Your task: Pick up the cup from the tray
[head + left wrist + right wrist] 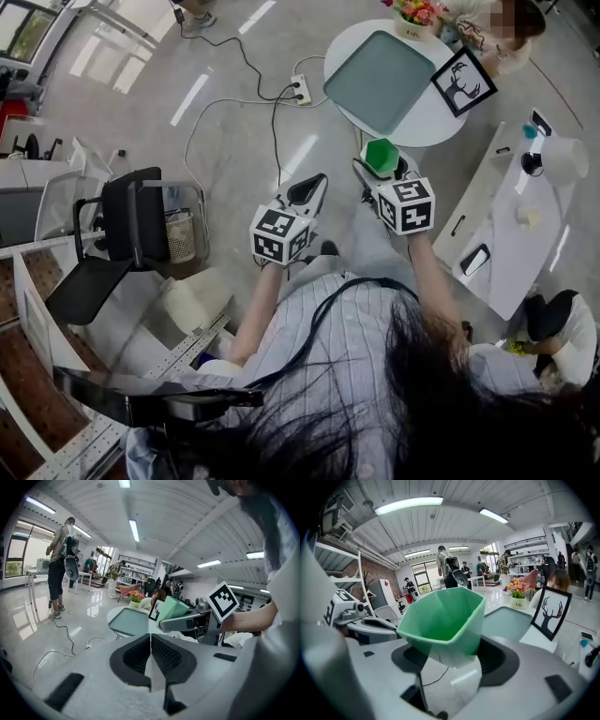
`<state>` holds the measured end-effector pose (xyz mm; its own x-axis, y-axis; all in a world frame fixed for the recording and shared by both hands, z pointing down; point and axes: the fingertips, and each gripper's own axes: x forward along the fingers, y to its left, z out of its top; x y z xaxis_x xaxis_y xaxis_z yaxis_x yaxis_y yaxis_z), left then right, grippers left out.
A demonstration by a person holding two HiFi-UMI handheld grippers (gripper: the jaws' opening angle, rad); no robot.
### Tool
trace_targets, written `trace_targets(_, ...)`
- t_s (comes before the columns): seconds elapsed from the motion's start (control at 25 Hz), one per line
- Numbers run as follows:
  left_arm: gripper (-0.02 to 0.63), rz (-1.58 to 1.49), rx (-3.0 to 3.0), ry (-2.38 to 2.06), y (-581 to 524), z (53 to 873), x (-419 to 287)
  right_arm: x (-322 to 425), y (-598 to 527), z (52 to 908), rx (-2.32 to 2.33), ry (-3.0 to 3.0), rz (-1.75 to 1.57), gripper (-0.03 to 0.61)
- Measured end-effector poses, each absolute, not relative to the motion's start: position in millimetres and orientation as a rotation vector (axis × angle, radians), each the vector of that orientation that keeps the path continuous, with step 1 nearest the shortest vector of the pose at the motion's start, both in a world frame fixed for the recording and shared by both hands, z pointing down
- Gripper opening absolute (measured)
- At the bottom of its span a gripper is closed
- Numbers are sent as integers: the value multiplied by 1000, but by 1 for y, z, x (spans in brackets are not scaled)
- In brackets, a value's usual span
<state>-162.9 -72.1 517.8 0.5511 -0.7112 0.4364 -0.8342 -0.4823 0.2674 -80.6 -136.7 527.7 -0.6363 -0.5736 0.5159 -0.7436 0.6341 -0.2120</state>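
Observation:
A green faceted cup (381, 156) with a clear base is held in my right gripper (373, 176), lifted off the round table and near its edge. In the right gripper view the cup (443, 620) fills the space between the jaws, mouth up. The grey-green tray (379, 81) lies bare on the white round table (431, 117). My left gripper (305, 197) hangs beside the right one over the floor, jaws shut with nothing between them (150, 654). From the left gripper view the cup (174, 610) and tray (129, 620) show ahead.
A framed deer picture (462, 82) and a flower pot (417, 14) stand on the round table. A power strip (300, 90) with cables lies on the floor. A black chair (122, 234) stands to the left, a white desk (516, 225) to the right. Several people stand far off.

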Motion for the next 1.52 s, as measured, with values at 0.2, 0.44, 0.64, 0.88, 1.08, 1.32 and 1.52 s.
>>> trace_targets(0.2, 17, 343, 2348, -1234, -23, 513, -174, -96, -81, 520, 1051, -2448, 575, 318)
trace_targets(0.44, 17, 298, 2340, -1234, 13, 509, -177, -102, -29, 513, 1022, -2436, 567, 318)
trace_targets(0.64, 17, 288, 2347, -1225, 32, 507, -168, -97, -3, 511, 1006, -2437, 569, 318)
trace_targets(0.88, 17, 278, 2349, -1251, 41, 496, -157, -89, 22, 506, 967, -2451, 562, 318)
trace_targets(1.08, 17, 278, 2358, -1261, 57, 491, -128, -61, 56, 505, 941, -2451, 558, 318)
trace_targets(1.32, 17, 291, 2356, -1285, 95, 492, -89, -23, 102, 506, 919, -2469, 539, 318)
trace_targets(1.52, 17, 316, 2333, -1285, 130, 503, -57, 10, 133, 513, 908, -2469, 547, 318)
